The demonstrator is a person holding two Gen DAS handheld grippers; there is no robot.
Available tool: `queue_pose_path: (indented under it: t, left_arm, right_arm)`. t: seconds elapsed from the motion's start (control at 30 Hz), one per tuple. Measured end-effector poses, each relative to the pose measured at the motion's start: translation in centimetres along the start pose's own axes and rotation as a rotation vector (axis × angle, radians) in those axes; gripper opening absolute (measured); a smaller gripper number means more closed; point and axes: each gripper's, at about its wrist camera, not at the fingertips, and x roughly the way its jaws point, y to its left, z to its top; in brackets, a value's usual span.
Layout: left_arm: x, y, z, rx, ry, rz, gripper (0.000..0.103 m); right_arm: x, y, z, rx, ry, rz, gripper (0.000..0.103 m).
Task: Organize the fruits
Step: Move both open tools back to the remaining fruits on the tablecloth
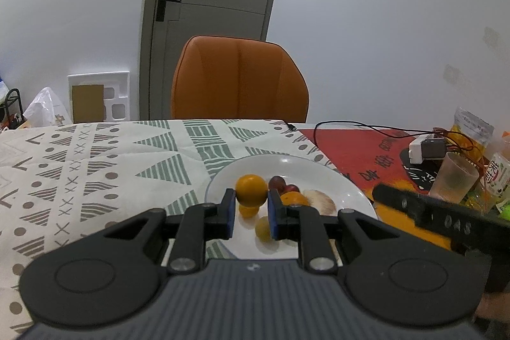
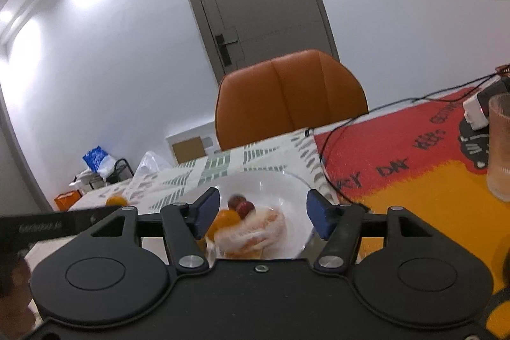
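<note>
- Your left gripper point(image 1: 251, 209) has its jaws clamped on a round orange fruit point(image 1: 251, 190), held just above the near part of the white plate point(image 1: 346, 185); being round, the fruit shows no long axis.
- The plate, resting on the patterned tabletop point(image 1: 95, 168), contains two dark red fruits point(image 1: 282, 184), further orange fruits point(image 1: 293, 198), a small yellow fruit point(image 1: 263, 228) and a pale peeled piece point(image 1: 319, 200).
- Your right gripper point(image 2: 263, 212) hangs over the plate with its jaws spread wide and nothing between them.
- A ribbed plastic cup point(image 1: 454, 179) stands upright on the red-and-orange mat point(image 1: 350, 148), well apart from the plate.
</note>
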Motion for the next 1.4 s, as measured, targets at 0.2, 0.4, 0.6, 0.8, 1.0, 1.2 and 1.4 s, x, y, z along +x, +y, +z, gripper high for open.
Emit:
queue_pose_path:
  t: [0.2,0.4,0.6,0.8,1.0,1.2,1.4]
  left_arm:
    - [-0.1,-0.2,0.2,0.0,-0.003,0.019,0.023]
    - [-1.4,1.0,0.1,-0.017,-0.003,0.057,0.032]
    - [-3.4,3.0,-0.3,-0.045,-0.009,0.108,0.051]
    - [-5.7,4.9,-0.5,-0.064,-0.028,0.152,0.067]
    - [-7.4,6.4,-0.8,-0.071,-0.043,0.195,0.075]
    - [-8.6,7.9,-1.4,-0.091,-0.045,0.232,0.08]
    - [-8.9,9.4,-2.6,-0.119,-0.023,0.255,0.081]
  right_arm:
    - [-0.6,0.9,-1.0,-0.029,0.053,0.015,0.072]
    - [-0.7,2.0,-1.3,-0.047,0.072,0.046,0.074]
    - [-0.8,3.2,-1.6,-0.056,0.082,0.072,0.078]
    - [-1.1,4.5,-1.6,-0.07,0.086,0.091,0.083]
    - [-1.3,6.1,-1.6,-0.084,0.083,0.12,0.09]
    - [-1.0,7.8,-1.9,-0.105,0.096,0.148,0.094]
    - [-0.8,9.3,-2.1,-0.129,0.112,0.184,0.103]
